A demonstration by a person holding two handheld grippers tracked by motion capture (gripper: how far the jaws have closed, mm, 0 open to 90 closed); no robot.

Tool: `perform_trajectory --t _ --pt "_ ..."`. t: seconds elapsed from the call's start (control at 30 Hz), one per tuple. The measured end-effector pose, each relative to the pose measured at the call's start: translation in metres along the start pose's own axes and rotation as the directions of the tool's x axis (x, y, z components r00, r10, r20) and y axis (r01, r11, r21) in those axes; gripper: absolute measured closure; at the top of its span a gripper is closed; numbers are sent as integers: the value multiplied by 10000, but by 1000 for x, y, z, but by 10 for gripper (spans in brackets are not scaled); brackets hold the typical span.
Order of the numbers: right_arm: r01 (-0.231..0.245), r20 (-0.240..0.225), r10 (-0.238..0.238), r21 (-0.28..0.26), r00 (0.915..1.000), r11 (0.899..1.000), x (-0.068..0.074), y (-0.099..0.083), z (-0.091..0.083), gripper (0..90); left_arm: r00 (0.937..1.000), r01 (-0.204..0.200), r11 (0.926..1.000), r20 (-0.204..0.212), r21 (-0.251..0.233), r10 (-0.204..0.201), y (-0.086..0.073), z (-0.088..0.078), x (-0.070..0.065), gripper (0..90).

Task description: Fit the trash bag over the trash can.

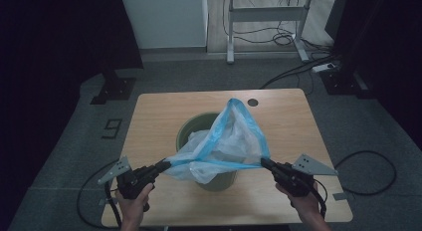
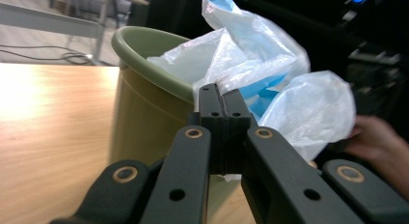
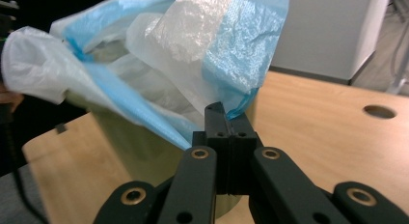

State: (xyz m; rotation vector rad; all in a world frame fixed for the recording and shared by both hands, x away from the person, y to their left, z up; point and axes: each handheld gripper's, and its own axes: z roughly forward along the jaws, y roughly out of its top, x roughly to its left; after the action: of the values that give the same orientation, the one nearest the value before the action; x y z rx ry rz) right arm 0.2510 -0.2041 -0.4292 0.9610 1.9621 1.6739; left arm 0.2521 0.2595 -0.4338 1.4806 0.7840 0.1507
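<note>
Plastic bag [image 1: 226, 141] is getting stretched over the green bin [image 1: 191, 129]; both hand-held grippers, left [image 1: 164, 165] and right [image 1: 263, 163], are pinching its rim, so overpulling could tear it.

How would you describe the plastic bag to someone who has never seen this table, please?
On the wooden table stands a round olive-green bin, near the middle. Over its mouth hangs the plastic bag, thin and translucent white with a light blue band along its rim, stretched wide between the left gripper and the right gripper, each shut on the rim.
</note>
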Motion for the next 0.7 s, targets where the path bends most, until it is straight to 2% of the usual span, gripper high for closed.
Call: perform_trajectory --t 0.1,0.23,0.33,0.43,0.53,0.6,0.7 --pt "-110 -193 111 24 9998 9999 2 -6 -4 891 9999 38 10000 125 11 -38 -5 -5 2 897" --pt "-234 -470 242 171 9986 9996 5 -13 -9 891 9988 346 9994 348 -71 -343 -12 -11 9 897" --pt "-155 -418 172 419 9990 9990 4 -20 -9 891 9993 356 9992 133 201 -359 -16 -14 13 897" --pt "-427 -338 449 616 9984 9972 -3 -26 -5 891 9989 474 9981 -6 389 -475 -17 -12 17 896" --pt "-453 -144 463 630 9988 9970 -8 -22 1 890 9989 430 9980 -212 474 -420 -12 -6 18 891" --pt "-439 -55 442 551 9990 9975 -9 -15 3 880 9990 403 9981 -210 456 -394 -10 -5 18 833" --pt "-163 208 153 474 9997 9987 -8 -5 5 759 9980 51 9991 -635 429 -23 5 -2 7 583"
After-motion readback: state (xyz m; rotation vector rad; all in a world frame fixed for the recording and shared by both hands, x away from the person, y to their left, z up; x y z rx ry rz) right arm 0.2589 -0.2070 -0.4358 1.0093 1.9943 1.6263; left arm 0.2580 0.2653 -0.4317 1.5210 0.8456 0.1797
